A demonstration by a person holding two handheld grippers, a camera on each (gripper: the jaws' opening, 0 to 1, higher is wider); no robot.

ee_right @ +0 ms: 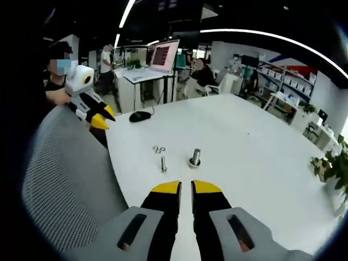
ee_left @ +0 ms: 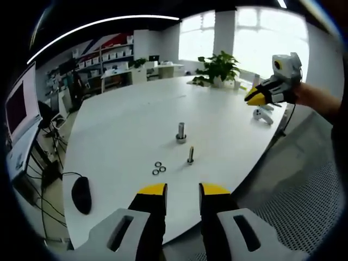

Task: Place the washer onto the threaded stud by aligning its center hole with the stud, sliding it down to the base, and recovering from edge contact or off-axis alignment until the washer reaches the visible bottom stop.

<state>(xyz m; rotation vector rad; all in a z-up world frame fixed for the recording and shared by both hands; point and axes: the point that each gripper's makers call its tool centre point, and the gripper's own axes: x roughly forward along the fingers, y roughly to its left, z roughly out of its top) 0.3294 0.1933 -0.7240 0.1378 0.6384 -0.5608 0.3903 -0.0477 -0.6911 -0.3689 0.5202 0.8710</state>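
Three small dark washers (ee_left: 159, 168), flat, clustered

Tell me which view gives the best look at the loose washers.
Left gripper view. The washers lie as a small cluster of separate dark rings on the white table, near the thin threaded stud. In the right gripper view the washers sit beyond the stud, smaller and blurred together, so individual rings are hard to tell.

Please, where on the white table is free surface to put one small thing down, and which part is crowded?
The table is bare between the washers and the black mouse, and on the wide stretch from the larger stud toward the potted plant. It is crowded where washers, thin stud and larger stud stand together.
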